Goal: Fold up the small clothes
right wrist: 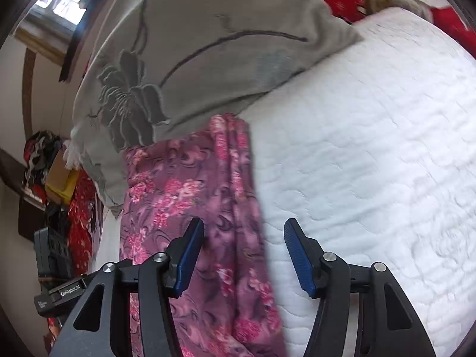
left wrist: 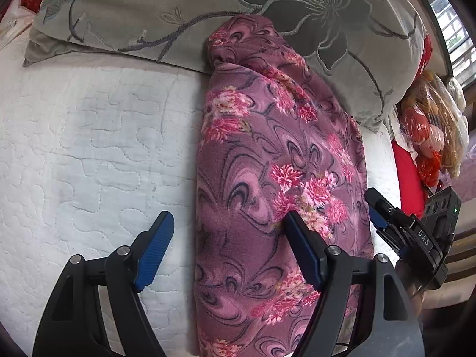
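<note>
A purple garment with pink flowers (left wrist: 267, 178) lies folded in a long strip on the white quilted bed (left wrist: 89, 148), its far end against a grey-green pillow (left wrist: 178, 9). My left gripper (left wrist: 228, 220) is open just above it, one finger over the cloth and the other over the quilt, so the strip's left edge lies between the jaws. My right gripper (right wrist: 244, 226) is also open, straddling the garment's (right wrist: 190, 196) other long edge. Nothing is pinched in either. The right gripper (left wrist: 377, 211) also shows at the strip's right side in the left wrist view.
The embroidered pillow (right wrist: 184, 53) spans the head of the bed. Red cloth and plastic-wrapped items (left wrist: 428, 136) sit beyond the bed's edge beside the pillow. White quilt (right wrist: 372, 148) stretches wide beside the garment. A window (left wrist: 452, 15) is behind the pillow.
</note>
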The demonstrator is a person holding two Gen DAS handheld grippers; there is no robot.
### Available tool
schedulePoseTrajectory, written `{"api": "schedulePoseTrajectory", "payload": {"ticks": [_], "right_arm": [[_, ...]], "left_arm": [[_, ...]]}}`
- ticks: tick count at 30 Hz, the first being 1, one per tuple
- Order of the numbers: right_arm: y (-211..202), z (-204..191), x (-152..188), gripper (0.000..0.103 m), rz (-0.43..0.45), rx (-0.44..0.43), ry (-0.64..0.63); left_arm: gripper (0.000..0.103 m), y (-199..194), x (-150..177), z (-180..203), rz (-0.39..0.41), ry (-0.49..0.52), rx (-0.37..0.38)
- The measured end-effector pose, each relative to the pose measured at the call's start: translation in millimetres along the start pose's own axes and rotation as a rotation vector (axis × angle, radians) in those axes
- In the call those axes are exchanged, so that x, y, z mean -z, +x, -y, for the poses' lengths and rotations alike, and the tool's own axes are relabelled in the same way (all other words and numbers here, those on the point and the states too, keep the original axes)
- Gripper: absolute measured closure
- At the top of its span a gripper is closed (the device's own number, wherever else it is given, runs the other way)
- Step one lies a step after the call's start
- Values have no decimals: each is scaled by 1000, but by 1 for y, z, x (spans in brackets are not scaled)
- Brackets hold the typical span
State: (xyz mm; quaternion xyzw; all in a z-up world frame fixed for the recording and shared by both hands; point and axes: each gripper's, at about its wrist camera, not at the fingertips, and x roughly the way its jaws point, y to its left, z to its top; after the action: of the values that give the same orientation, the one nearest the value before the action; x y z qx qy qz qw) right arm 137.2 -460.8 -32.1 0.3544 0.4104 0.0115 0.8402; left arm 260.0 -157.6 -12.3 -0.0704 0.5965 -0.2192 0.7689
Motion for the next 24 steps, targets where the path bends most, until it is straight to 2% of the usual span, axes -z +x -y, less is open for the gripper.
{"api": "schedulePoseTrajectory", "payload": {"ticks": [4,7,10,11,12,13,14,17,24], "right_arm": [[20,-18,1,44,-45,-29,-48],[28,-31,4,44,-31,20,-120],[27,-37,4,60,-17,58,-147],[25,-42,7,72,-6,78,-183],[22,-45,8,78,5,96,-218],[19,-53,12,79,23,129,-273],[17,-58,14,81,35,149,-298],[10,-73,19,82,74,200,-343],[-16,-93,26,83,145,223,-352]], "left_arm": [[26,2,-2,-2,-1,3,-3],[27,2,-2,-4,0,2,0],[27,4,-1,-1,7,0,20],[32,4,0,2,10,5,25],[39,5,2,5,15,13,28],[46,5,4,9,25,31,5],[58,4,6,13,41,52,-20],[76,-1,9,19,69,77,-37],[88,-29,19,19,131,80,-48]]}}
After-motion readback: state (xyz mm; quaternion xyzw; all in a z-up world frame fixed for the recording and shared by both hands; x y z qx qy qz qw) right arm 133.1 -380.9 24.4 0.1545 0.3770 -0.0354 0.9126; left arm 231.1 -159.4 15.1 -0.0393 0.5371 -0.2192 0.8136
